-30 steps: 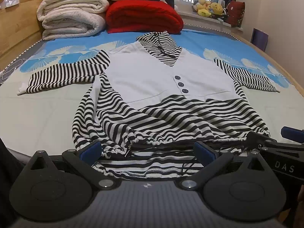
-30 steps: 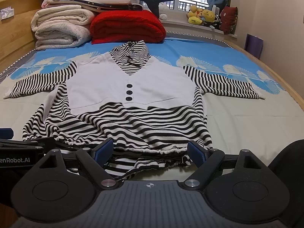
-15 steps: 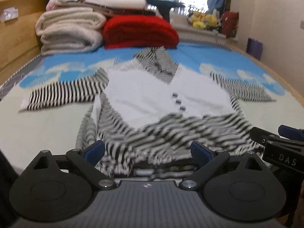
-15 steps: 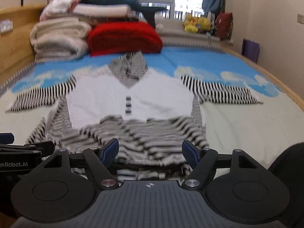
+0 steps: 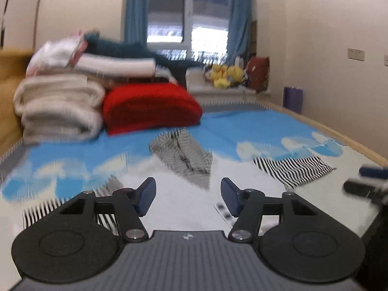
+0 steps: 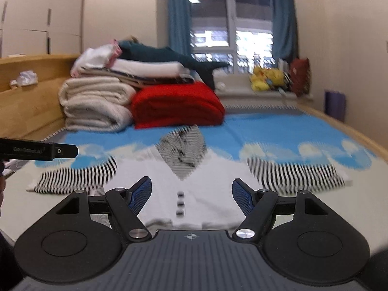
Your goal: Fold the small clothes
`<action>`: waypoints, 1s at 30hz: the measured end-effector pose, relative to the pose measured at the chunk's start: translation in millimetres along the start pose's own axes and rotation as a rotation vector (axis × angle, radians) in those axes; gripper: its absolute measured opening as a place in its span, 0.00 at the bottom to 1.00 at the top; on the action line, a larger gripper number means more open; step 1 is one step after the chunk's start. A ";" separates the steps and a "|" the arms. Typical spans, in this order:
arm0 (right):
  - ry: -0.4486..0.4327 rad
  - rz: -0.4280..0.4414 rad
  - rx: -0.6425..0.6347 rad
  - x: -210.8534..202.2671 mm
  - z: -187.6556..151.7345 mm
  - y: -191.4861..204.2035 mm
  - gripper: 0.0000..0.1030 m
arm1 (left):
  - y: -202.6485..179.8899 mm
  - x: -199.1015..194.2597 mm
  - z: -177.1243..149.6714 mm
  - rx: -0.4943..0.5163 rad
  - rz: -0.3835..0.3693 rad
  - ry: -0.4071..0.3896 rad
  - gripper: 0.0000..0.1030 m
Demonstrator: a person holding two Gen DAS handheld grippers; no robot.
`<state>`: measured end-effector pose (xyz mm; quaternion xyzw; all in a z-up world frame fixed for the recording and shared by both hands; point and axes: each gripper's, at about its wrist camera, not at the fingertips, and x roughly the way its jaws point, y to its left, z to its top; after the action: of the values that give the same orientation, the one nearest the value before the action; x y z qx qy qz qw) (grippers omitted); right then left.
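Note:
A small black-and-white striped top with a white vest front (image 5: 184,194) (image 6: 208,189) lies flat on the bed, hood toward the far end, sleeves spread. Three dark buttons (image 6: 180,203) run down its front. My left gripper (image 5: 188,195) is open and empty above the vest's chest. My right gripper (image 6: 191,195) is open and empty above the vest near the buttons. The striped hem is hidden below both grippers. Each gripper shows at the edge of the other's view: the right (image 5: 363,184), the left (image 6: 38,150). Both views are motion-blurred.
Folded cream blankets (image 6: 94,104) and a red quilt (image 6: 177,104) are stacked at the bed's head, with more bedding on top. Plush toys (image 6: 266,77) sit on the windowsill. A wooden bed frame (image 6: 26,97) runs along the left; a purple bin (image 6: 335,104) stands right.
Both grippers have moved forward from the hem to above the vest and tilted up toward the window. Their jaws stay open and have narrowed a little.

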<state>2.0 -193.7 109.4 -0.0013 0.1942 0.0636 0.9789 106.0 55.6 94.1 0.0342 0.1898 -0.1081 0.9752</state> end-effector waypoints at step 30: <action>0.008 0.081 -0.034 243.7 89.9 4.2 0.59 | 381.2 146.9 -130.2 -0.739 0.436 0.463 0.32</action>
<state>259.1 -156.8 99.9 -0.0102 0.1968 0.1065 0.9746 277.0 411.9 -72.1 -0.2522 0.4160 0.1836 0.8542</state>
